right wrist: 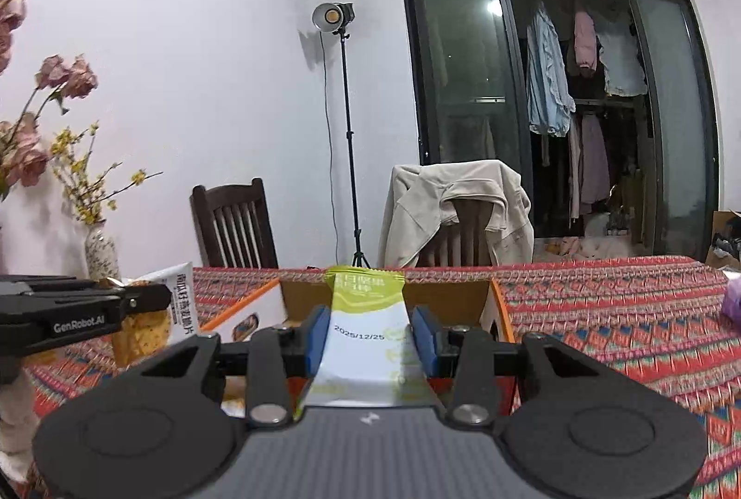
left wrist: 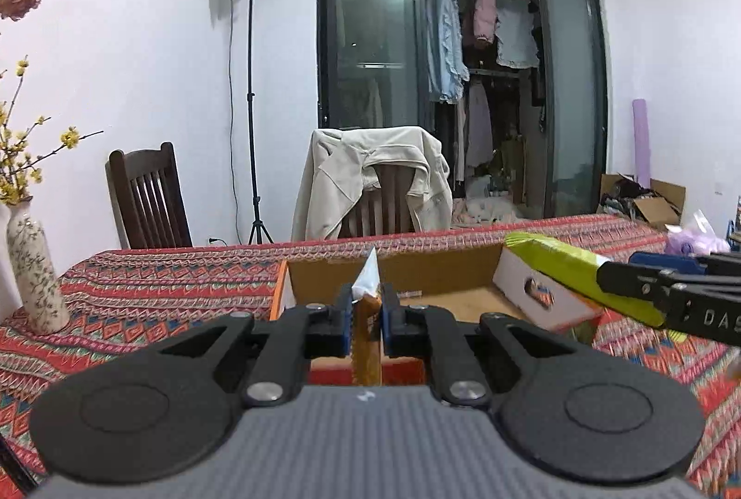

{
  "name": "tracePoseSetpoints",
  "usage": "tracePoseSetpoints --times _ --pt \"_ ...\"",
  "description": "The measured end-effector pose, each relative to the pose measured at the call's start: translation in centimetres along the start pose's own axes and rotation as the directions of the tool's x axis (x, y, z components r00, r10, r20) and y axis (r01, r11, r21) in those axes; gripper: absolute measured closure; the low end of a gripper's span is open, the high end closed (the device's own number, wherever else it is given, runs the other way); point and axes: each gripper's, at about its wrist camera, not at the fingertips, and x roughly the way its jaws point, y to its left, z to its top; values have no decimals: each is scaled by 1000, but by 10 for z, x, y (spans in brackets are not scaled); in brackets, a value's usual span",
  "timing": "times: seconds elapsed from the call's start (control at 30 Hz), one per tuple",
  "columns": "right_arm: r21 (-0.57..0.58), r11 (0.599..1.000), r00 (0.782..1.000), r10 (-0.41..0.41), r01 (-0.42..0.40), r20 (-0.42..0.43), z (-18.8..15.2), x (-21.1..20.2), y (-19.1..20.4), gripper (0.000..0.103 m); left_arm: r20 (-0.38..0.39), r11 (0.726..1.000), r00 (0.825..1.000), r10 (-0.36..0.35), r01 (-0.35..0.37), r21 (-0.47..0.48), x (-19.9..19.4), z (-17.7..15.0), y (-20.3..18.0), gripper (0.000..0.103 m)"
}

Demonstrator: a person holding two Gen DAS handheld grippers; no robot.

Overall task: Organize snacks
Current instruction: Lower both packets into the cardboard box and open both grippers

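My left gripper [left wrist: 368, 321] is shut on an orange snack packet [left wrist: 367, 341] held edge-on, its white sealed end [left wrist: 368, 279] pointing up, just before an open cardboard box [left wrist: 417, 267]. My right gripper [right wrist: 373, 334] is shut on a green and white snack packet [right wrist: 366, 327] held flat, in front of the same box [right wrist: 444, 300]. The right gripper also shows in the left wrist view [left wrist: 616, 279] with the green packet [left wrist: 555, 263] over the box's right side. The left gripper shows in the right wrist view [right wrist: 153, 297] holding the orange packet [right wrist: 143, 327].
A patterned red tablecloth [left wrist: 185, 286] covers the table. A flowered vase [left wrist: 34, 272] stands at the left. Two chairs [left wrist: 148, 198] stand behind the table, one draped with a beige jacket [left wrist: 370, 170]. A purple bag [left wrist: 694, 240] lies at the far right.
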Motion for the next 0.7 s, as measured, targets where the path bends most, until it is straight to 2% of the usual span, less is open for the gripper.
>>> tracePoseSetpoints --times 0.13,0.3,0.5,0.6,0.7 --pt "8 1000 1000 -13 14 -15 21 31 -4 64 4 1000 1000 18 -18 -19 29 19 -2 91" --pt "12 999 998 -40 40 -54 34 81 -6 64 -30 997 999 32 -34 -62 75 31 0 91" --pt "59 997 994 -49 55 -97 24 134 -18 64 -95 990 994 55 -66 -122 128 24 16 91" --pt "81 995 993 -41 50 -111 12 142 -25 64 -106 989 993 51 -65 -133 138 13 25 91" --pt "111 993 989 -18 34 -145 6 147 -32 64 -144 989 989 18 -38 -141 147 4 30 91"
